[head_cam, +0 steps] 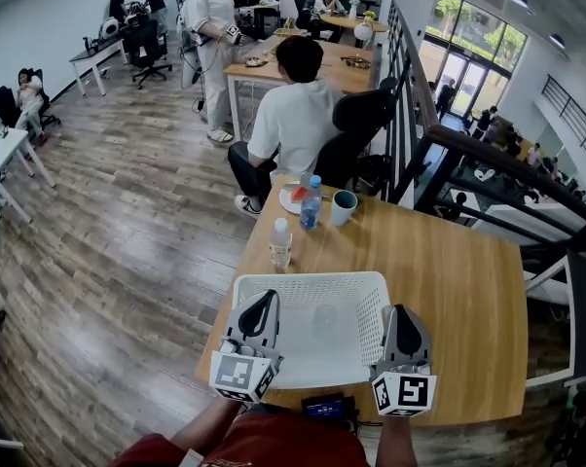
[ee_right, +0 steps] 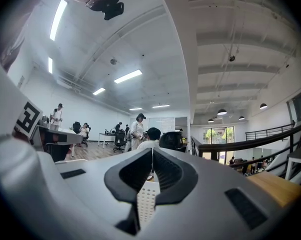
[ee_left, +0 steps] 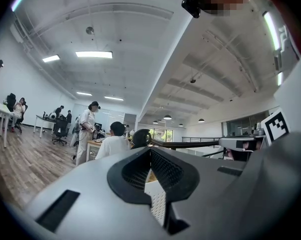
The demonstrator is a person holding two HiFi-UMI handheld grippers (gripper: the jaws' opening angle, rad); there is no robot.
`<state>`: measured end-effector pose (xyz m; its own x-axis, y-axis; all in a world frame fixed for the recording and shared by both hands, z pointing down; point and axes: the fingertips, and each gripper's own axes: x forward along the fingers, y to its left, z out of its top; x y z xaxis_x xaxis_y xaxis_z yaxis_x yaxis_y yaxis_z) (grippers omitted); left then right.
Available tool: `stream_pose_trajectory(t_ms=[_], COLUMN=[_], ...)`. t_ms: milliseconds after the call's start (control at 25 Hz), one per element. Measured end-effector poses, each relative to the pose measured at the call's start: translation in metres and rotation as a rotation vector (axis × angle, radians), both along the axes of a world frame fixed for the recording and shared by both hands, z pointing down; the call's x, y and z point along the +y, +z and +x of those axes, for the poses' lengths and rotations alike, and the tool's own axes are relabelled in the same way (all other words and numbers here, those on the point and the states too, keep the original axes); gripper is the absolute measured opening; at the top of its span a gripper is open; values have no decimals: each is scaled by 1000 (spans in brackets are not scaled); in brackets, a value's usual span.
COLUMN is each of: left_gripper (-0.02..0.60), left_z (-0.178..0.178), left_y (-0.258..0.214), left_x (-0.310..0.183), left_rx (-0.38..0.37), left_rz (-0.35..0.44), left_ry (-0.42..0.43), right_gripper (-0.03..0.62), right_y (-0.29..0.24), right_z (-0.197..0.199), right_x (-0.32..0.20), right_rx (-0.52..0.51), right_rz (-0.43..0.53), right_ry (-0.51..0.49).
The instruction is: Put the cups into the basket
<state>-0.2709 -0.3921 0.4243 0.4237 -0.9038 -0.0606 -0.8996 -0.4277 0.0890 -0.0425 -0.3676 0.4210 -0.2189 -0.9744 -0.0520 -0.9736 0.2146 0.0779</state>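
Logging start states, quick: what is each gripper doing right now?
Left gripper: closed, jaws together, holding nothing.
Right gripper: closed, jaws together, holding nothing.

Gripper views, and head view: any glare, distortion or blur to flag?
Head view: strong fisheye, railing bows, even light, basket sharp. Left gripper view: dark round vignette, ceiling light blown out. Right gripper view: same vignette, light strip glares, background sharp.
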Motion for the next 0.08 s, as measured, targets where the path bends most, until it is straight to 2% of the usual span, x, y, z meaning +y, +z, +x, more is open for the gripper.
stream_pose_trajectory(t_ms=[80], left_gripper=[8], left_z=[-2], left_y=[2], left_x=[-1], left_rx=[-15], left_rz=[4], left_ry=[-8], right_gripper=[12], right_y=[0], right_z=[0], right_x=[0], right_rx=[-7], right_rz=[-3], right_ry=[6])
